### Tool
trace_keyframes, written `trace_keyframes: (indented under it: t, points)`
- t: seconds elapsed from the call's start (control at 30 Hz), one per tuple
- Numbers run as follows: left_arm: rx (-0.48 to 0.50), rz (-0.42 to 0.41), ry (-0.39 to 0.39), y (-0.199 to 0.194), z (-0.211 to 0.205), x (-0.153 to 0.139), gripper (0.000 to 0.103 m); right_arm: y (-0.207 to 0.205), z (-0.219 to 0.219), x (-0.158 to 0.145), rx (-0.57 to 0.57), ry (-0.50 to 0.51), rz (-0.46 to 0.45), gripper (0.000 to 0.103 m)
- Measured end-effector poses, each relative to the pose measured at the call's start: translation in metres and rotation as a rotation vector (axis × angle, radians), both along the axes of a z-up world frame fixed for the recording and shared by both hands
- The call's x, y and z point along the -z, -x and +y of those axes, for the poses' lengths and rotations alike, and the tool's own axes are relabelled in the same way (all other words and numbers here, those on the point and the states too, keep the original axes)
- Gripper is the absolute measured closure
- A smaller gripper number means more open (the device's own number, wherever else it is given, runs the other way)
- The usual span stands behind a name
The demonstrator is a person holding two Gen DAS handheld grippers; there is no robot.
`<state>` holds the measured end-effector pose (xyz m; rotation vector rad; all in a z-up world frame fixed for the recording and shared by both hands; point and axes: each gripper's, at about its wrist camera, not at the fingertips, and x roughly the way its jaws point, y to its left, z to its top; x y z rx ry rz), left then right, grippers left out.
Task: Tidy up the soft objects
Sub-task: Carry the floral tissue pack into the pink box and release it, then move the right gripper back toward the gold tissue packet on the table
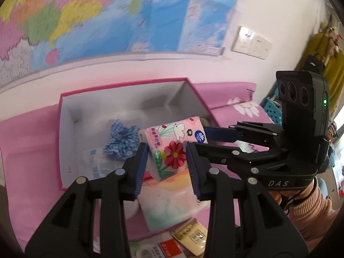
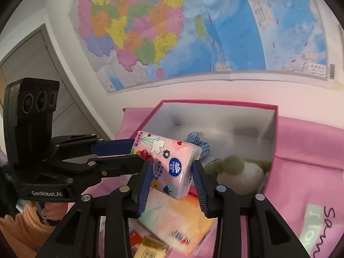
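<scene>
Pink tissue pack [image 1: 172, 148] pinched by both claws, left claw [image 1: 166, 167] and right claw [image 2: 172, 185] gripping opposite ends; long axis spans between them, box [image 1: 62, 107] just beyond.

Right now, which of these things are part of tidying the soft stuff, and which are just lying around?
Part of the job:
- floral tissue pack, gripped by both the left hand-held gripper and the right hand-held gripper
- pink box
- blue gingham scrunchie, in the box
- green and white plush, in the box
- pastel tissue pack, below

Just lying about:
- wall map
- yellow packet
</scene>
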<state>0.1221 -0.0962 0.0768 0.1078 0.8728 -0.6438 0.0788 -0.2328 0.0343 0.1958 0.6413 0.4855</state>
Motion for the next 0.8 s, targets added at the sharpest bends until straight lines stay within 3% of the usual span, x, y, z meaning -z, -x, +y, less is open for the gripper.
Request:
trace_keyframes:
  t: [0.43, 0.5, 0.67, 0.8]
  points:
    - [-0.096, 0.071, -0.054, -0.043, 0.008, 0.028, 0.065, -0.061, 0.015, 0.021, 0.061, 0.049, 0.082, 0.065]
    - [-0.108, 0.069, -0.039, -0.041, 0.014, 0.027, 0.065, -0.061, 0.017, 0.021, 0.09, 0.074, 0.073, 0.06]
    - [-0.112, -0.022, -0.032, -0.019, 0.028, 0.014, 0.064, -0.04, 0.013, 0.013, 0.092, 0.084, 0.025, 0.06]
    - [-0.096, -0.076, 0.005, 0.004, 0.041, 0.0, 0.057, -0.011, 0.009, 0.003, 0.05, 0.059, -0.01, 0.057]
